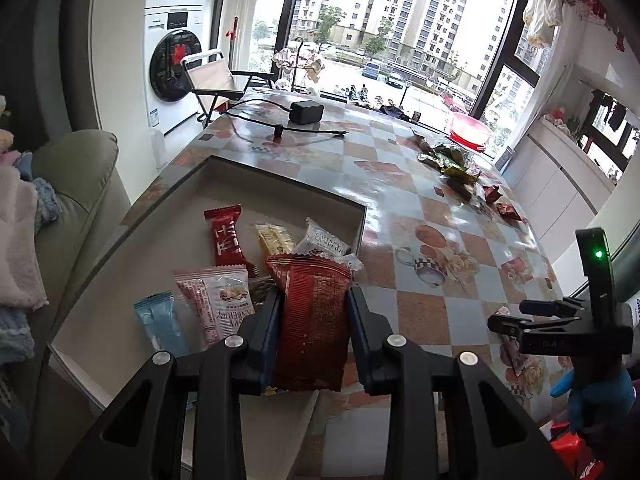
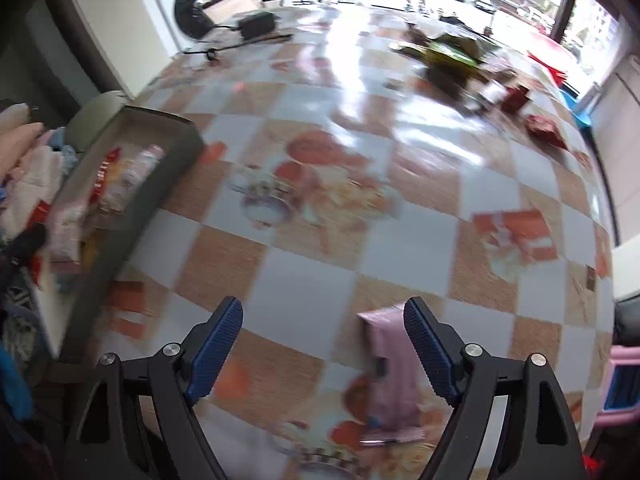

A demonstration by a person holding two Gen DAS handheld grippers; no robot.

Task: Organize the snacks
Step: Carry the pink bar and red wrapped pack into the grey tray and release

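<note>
My left gripper (image 1: 314, 296) is shut on a dark red snack packet (image 1: 312, 328), held upright over the near right corner of a shallow grey box (image 1: 280, 182). Inside the box lie a red packet (image 1: 226, 234), a yellow one (image 1: 276, 238), a white one (image 1: 320, 242), a pink cranberry one (image 1: 216, 300) and a light blue one (image 1: 160, 320). My right gripper (image 2: 323, 308) is open above the checked tablecloth. A pink packet (image 2: 390, 368) lies flat on the cloth just inside its right finger, untouched. The box (image 2: 168, 148) sits to its left.
A heap of green and red snack packets (image 1: 452, 160) lies at the table's far right, beside a red bowl (image 1: 470, 130). A black charger (image 1: 306, 112) with its cable rests at the far end. A sofa with folded cloths (image 1: 24, 232) borders the left edge.
</note>
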